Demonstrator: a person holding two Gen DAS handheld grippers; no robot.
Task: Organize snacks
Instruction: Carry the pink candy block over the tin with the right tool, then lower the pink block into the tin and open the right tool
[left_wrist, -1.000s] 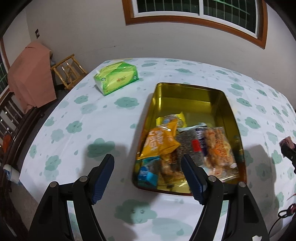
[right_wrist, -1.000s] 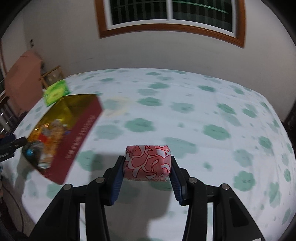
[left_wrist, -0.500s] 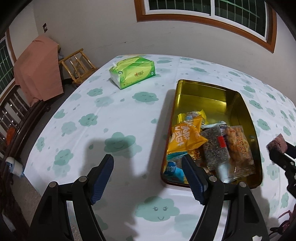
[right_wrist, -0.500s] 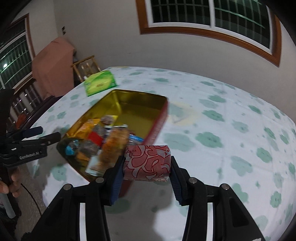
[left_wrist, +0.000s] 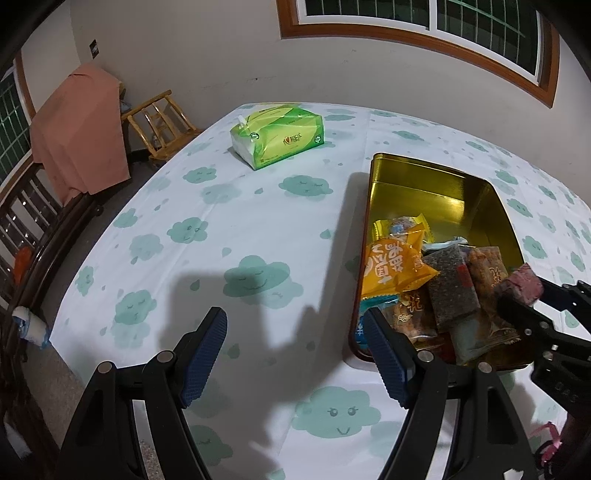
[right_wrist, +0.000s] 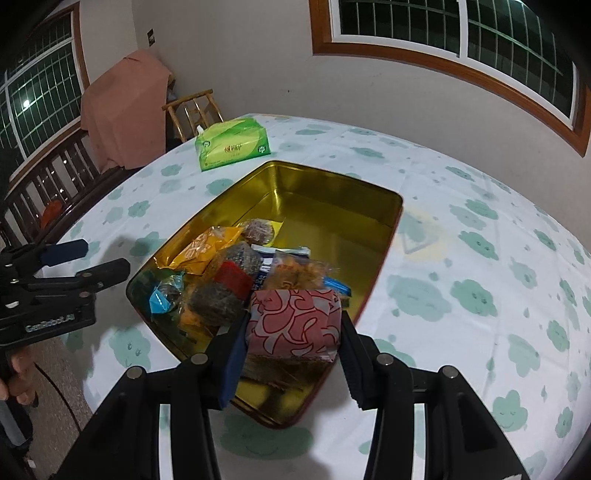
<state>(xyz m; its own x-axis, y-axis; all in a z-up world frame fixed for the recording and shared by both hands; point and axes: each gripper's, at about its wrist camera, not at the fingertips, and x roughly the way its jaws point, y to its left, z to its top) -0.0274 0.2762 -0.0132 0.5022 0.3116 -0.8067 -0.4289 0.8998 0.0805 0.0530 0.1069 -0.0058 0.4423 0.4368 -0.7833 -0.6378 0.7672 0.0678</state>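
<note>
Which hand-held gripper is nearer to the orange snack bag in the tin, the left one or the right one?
Left, narrowly. The left hand-held gripper hovers open beside the tin, near the orange bag. The right hand-held gripper holds a red packet over the tin's opposite near corner.

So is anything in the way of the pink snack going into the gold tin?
Nothing visible blocks it. The right gripper holds the pink snack above the near end of the gold tin, which has no lid on. Other snacks are piled underneath, while the far end is bare.
</note>
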